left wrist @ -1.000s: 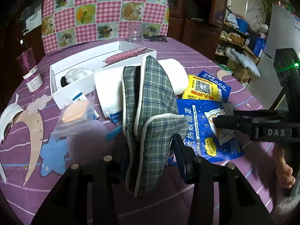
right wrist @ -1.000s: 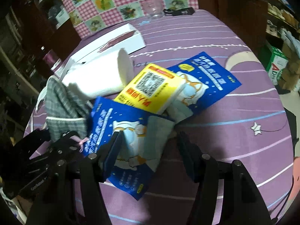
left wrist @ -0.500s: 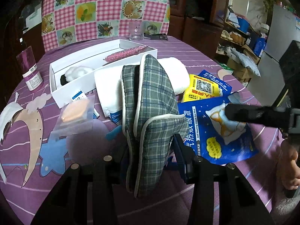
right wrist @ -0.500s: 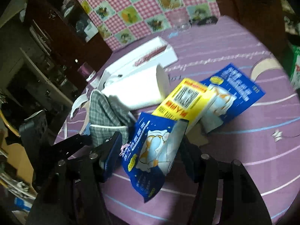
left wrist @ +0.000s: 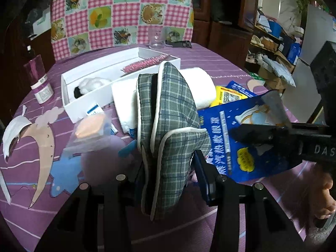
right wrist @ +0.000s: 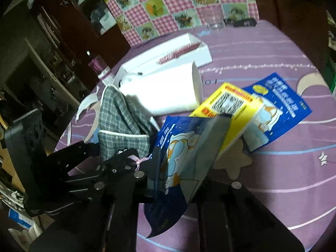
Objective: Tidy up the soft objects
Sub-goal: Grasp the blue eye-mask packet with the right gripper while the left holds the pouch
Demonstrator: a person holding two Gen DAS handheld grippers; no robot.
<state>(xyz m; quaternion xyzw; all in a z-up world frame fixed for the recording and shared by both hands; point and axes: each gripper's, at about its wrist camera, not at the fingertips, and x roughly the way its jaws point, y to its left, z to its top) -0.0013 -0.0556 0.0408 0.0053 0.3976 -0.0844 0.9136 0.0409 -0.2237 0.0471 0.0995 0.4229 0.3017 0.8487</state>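
Where left view looks: cotton ball (left wrist: 92, 83)

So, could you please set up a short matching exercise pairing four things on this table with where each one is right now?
Things:
1. plaid pouch
2. blue packet
3. pink beaded piece
4. yellow packet

Places:
A. inside the white box
B. clamped in the right gripper
C. lying on a second blue packet
D. held upright in the left gripper

Pairs: 1-D, 2-B, 3-A, 4-C
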